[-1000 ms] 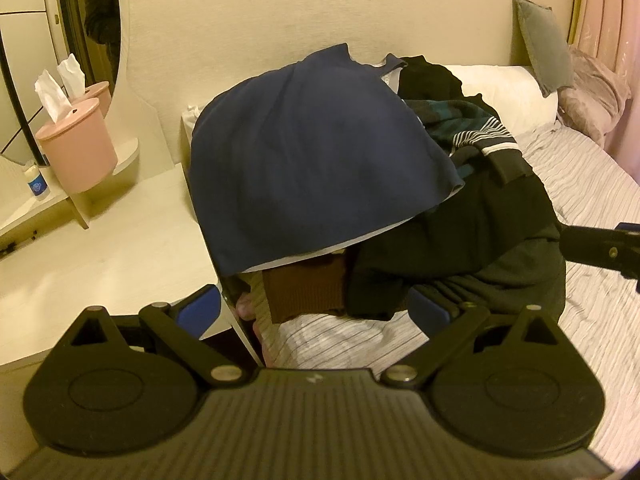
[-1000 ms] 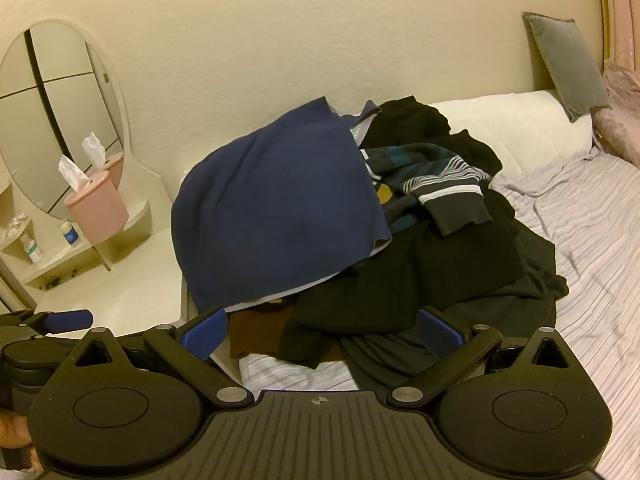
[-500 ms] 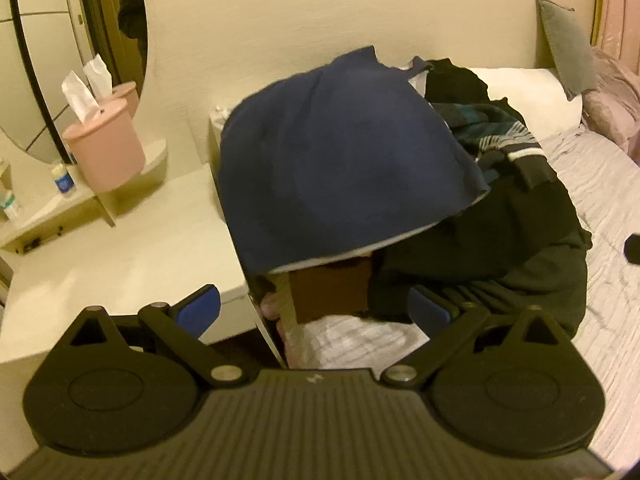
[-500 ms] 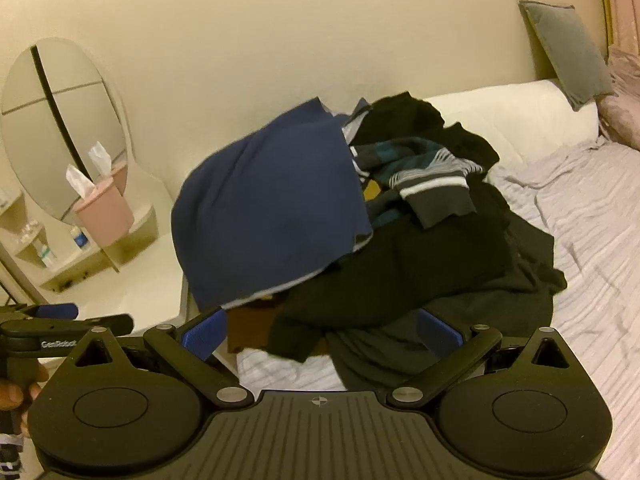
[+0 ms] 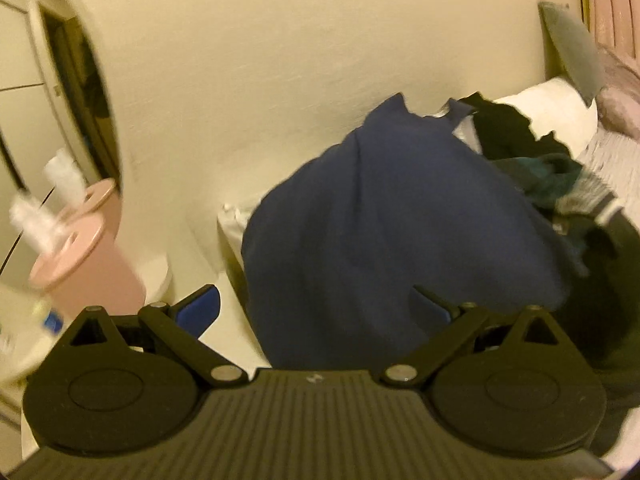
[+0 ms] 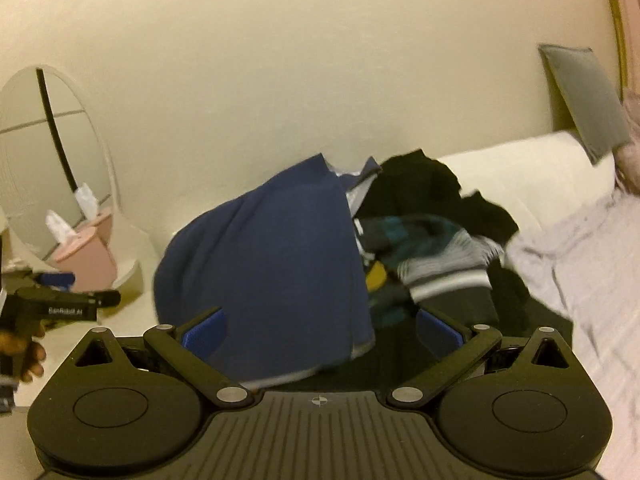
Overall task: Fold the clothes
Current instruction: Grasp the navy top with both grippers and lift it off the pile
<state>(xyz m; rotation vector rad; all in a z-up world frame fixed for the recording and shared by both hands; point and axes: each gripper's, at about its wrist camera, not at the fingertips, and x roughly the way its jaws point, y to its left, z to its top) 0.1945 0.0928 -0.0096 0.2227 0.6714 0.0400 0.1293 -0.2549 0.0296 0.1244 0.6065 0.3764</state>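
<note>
A heap of clothes lies on the bed against the wall. On top is a navy blue garment (image 5: 384,232) (image 6: 280,260), with black clothes (image 6: 424,184) and a teal striped piece (image 6: 436,256) to its right. My left gripper (image 5: 316,306) is open, its blue pads close in front of the navy garment with nothing between them. The right gripper (image 6: 320,328) is open too, aimed at the heap's lower edge. In the right wrist view the left gripper's body (image 6: 60,304) shows at the far left, held by a hand (image 6: 28,356).
A pink tissue box (image 5: 84,264) and an oval mirror (image 6: 52,160) stand on a cream side table (image 5: 236,320) left of the bed. A white pillow (image 6: 532,176), a grey cushion (image 6: 584,96) and striped bedsheet (image 6: 580,272) lie to the right.
Both grippers have tilted up and moved closer to the heap, so the navy garment now fills the space ahead of the fingers. The left gripper swung left. The clothes have not moved.
</note>
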